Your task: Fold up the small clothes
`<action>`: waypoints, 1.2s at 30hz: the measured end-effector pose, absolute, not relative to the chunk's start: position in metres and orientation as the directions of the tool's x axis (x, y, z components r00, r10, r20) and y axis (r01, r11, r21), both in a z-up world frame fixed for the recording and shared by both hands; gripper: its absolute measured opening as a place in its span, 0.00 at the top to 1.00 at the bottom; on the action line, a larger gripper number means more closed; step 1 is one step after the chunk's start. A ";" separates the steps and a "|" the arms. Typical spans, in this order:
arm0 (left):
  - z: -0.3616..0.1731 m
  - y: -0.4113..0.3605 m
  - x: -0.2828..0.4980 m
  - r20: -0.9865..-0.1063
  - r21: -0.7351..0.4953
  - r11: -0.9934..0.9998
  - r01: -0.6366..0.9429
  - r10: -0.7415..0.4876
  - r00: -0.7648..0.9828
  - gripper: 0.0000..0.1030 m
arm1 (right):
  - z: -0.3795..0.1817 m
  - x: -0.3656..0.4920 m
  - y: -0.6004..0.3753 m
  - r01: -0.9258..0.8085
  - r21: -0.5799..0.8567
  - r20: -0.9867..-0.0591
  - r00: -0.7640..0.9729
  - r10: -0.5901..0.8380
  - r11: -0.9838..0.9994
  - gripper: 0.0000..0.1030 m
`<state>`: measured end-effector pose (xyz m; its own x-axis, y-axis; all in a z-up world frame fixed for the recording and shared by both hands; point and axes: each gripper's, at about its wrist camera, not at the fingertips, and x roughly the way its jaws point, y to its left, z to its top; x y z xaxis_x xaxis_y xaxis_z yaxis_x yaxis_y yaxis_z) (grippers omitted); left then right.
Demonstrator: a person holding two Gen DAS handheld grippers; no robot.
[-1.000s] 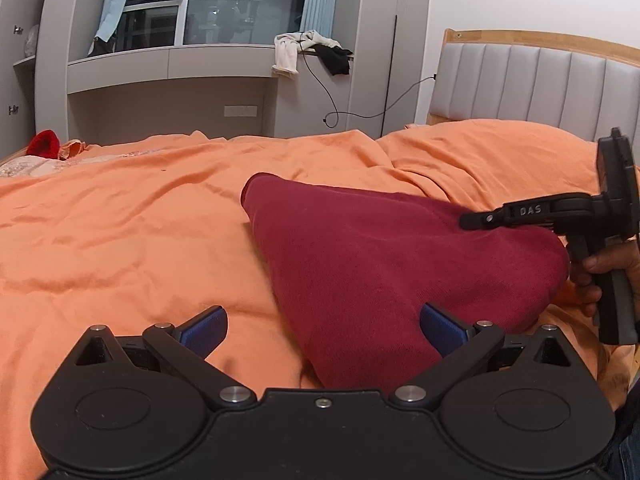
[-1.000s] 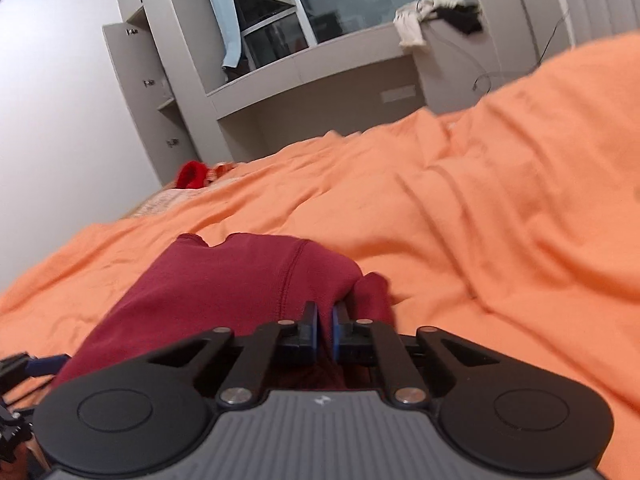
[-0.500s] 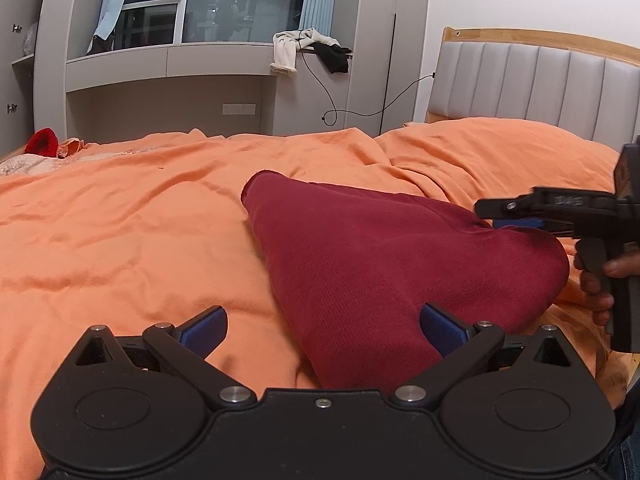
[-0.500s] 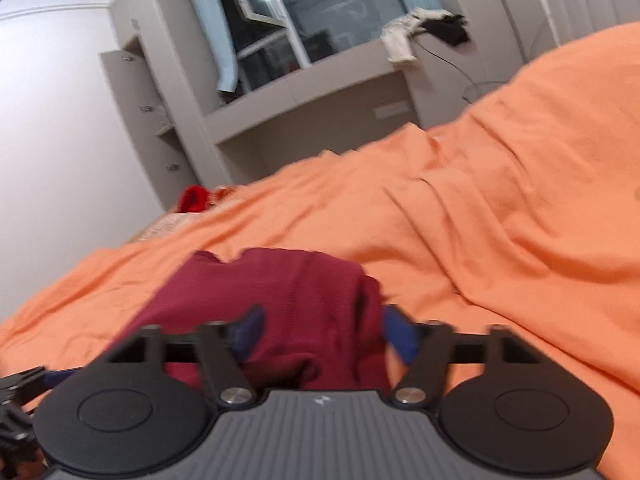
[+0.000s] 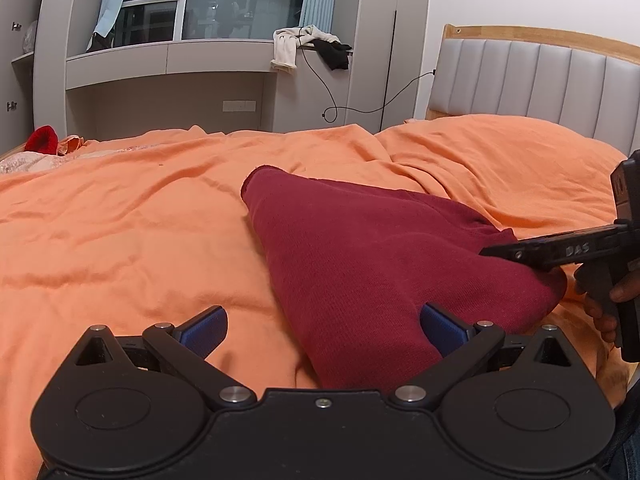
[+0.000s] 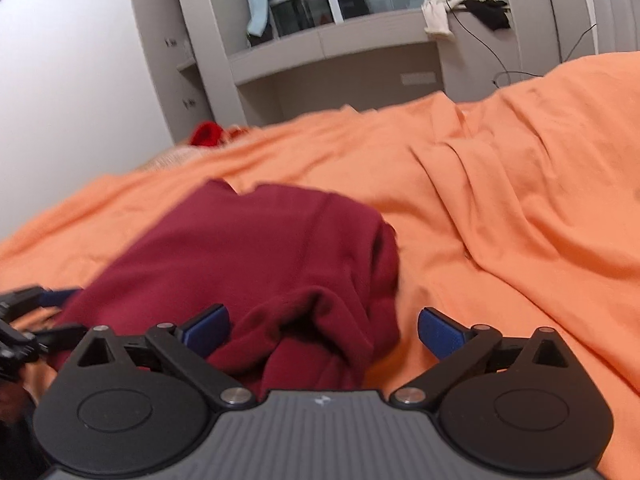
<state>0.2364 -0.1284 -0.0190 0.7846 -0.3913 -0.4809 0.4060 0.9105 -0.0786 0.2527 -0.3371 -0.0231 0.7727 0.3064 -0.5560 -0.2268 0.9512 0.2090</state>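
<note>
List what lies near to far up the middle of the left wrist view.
Left gripper → maroon garment → orange duvet → grey desk unit → window.

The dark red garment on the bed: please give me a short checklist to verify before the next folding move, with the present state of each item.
1. Right gripper open: ok, blue pads spread wide.
2. Left gripper open: ok, holds nothing.
3. Dark red garment lying on the orange bedding: ok.
4. Fold neat on the right side: not ok, cloth is bunched between the right gripper's fingers.
5. Near edge within the left gripper's reach: ok, it lies between its fingers.
6. Layers underneath aligned: cannot tell, hidden.
</note>
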 end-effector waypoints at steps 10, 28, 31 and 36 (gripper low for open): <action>-0.014 -0.125 0.237 -0.454 -0.121 0.901 0.416 -0.423 0.784 0.01 | -0.023 0.249 -0.349 -0.240 0.276 -0.510 0.784 0.353 0.931 0.00; -0.020 -0.128 0.234 -0.468 -0.109 0.903 0.416 -0.416 0.780 0.01 | -0.021 0.252 -0.343 -0.185 0.256 -0.517 0.803 0.296 0.949 0.00; -0.021 -0.128 0.236 -0.470 -0.113 0.903 0.415 -0.417 0.778 0.00 | -0.022 0.252 -0.344 -0.181 0.255 -0.516 0.805 0.293 0.950 0.00; -0.021 -0.128 0.236 -0.469 -0.112 0.903 0.415 -0.417 0.779 0.01 | -0.022 0.251 -0.344 -0.182 0.254 -0.517 0.805 0.292 0.950 0.00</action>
<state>0.2360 -0.1276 -0.0205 0.7787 -0.4165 -0.4692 0.4151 0.9028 -0.1124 0.2513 -0.3439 -0.0225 0.8046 0.2923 -0.5168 -0.1821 0.9499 0.2539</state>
